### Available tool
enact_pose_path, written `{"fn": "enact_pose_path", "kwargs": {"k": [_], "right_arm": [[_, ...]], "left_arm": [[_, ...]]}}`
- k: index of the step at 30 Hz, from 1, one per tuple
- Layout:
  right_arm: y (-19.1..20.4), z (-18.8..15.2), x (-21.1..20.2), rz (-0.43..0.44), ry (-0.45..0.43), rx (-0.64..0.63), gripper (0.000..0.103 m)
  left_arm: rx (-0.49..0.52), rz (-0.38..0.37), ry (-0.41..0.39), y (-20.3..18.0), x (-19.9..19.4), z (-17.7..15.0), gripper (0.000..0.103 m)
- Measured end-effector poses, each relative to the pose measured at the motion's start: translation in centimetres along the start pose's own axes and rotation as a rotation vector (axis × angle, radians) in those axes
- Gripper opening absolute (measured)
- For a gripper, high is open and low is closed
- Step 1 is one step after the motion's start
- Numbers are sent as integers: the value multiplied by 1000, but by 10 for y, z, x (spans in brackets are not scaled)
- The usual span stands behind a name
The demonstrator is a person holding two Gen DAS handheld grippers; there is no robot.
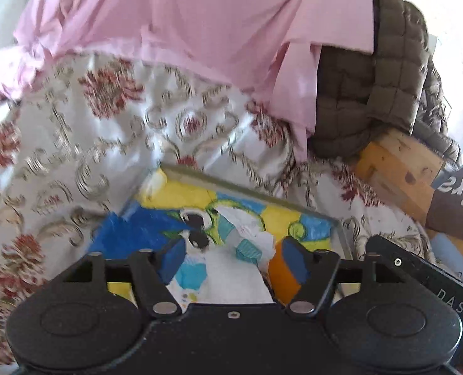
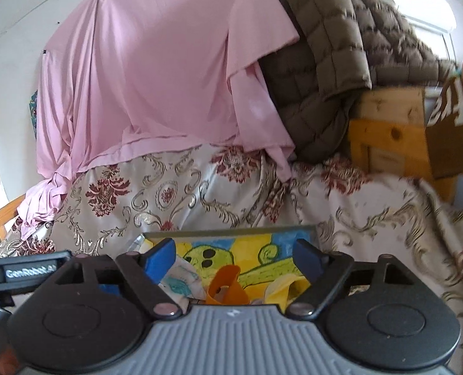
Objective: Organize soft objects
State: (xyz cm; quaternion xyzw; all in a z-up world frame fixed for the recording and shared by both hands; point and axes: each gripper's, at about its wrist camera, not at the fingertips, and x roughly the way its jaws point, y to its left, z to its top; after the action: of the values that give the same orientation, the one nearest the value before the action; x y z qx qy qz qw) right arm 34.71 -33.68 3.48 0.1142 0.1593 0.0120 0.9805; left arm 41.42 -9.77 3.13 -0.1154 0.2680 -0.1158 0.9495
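Both sets of tongs hang over a colourful picture-printed tray [image 1: 312, 215] on a bed draped in a floral bedspread [image 1: 112, 143]. The left tongs [image 1: 236, 257] stand released above crumpled printed cloths [image 1: 250, 240], the task's soft things, lying in the tray beside an orange piece [image 1: 283, 278] at 3 o'clock. The right tongs [image 2: 233, 257] are likewise spread and empty, seemingly poised to help sort the pile. A pink sheet [image 2: 156, 72] and a quilted brown jacket [image 2: 322, 59] hang at 12 o'clock.
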Motion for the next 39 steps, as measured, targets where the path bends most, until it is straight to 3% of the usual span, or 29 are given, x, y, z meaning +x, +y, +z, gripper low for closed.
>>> {"fn": "enact_pose_path", "kwargs": {"k": [9, 16, 26, 39], "right_arm": [[2, 9, -52, 13, -32, 29, 96], [6, 2, -89, 20, -46, 33, 102], [16, -15, -145, 7, -72, 15, 103], [39, -76, -207, -76, 44, -7, 103]], "left_arm": [[47, 37, -110, -5, -70, 6, 84], [62, 38, -121, -8, -108, -3, 87], [99, 45, -177, -15, -165, -28, 95], [196, 76, -196, -9, -229, -92, 102]]}}
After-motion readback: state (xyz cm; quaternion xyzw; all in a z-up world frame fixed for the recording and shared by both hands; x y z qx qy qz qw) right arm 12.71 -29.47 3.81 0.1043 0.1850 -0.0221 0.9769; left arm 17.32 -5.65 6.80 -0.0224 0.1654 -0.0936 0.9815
